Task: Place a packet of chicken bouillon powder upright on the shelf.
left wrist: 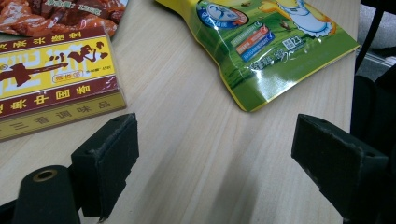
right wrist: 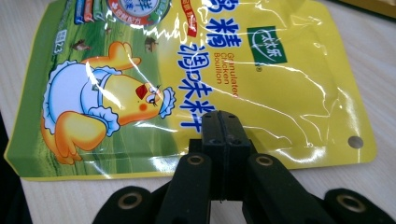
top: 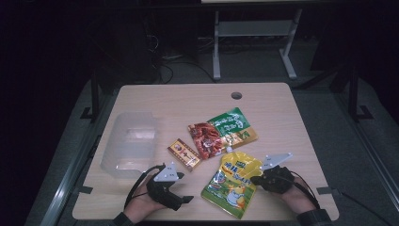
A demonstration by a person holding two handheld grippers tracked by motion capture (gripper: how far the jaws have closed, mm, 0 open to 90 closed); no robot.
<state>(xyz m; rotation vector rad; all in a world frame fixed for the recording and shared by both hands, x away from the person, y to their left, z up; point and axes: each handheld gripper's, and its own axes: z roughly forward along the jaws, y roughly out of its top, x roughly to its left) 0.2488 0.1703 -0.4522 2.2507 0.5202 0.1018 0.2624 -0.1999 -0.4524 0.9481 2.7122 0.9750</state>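
The right gripper (right wrist: 223, 122) has its two black jaws pressed flat together, pad against pad, their tips over the edge of the yellow chicken bouillon pouch (right wrist: 196, 79). The right gripper view does not make clear whether a fold of the pouch's edge is pinched between them or whether the tips merely lie over it. In the high view the same gripper (top: 256, 179) meets the pouch (top: 232, 181) at its right-hand side, with the person's hand behind it near the front edge of the table (top: 282, 122).

The left gripper (left wrist: 215, 154) stands with its jaws wide apart, nothing but bare wood between them. Just beyond its left jaw lies a small red and yellow seasoning box (left wrist: 53, 79); the bottom corner of the pouch (left wrist: 275, 51) lies ahead of the right jaw, apart from it. In the high view this gripper (top: 186, 200) rests near the table's front edge, left of the pouch.

Farther out, the seasoning box (top: 184, 154) sits left of the pouch's top. Behind it lie a red snack packet (top: 206, 139) and a green packet (top: 234, 125), overlapping. A clear plastic container (top: 129, 143) stands at the left of the table, well apart from the pouch.
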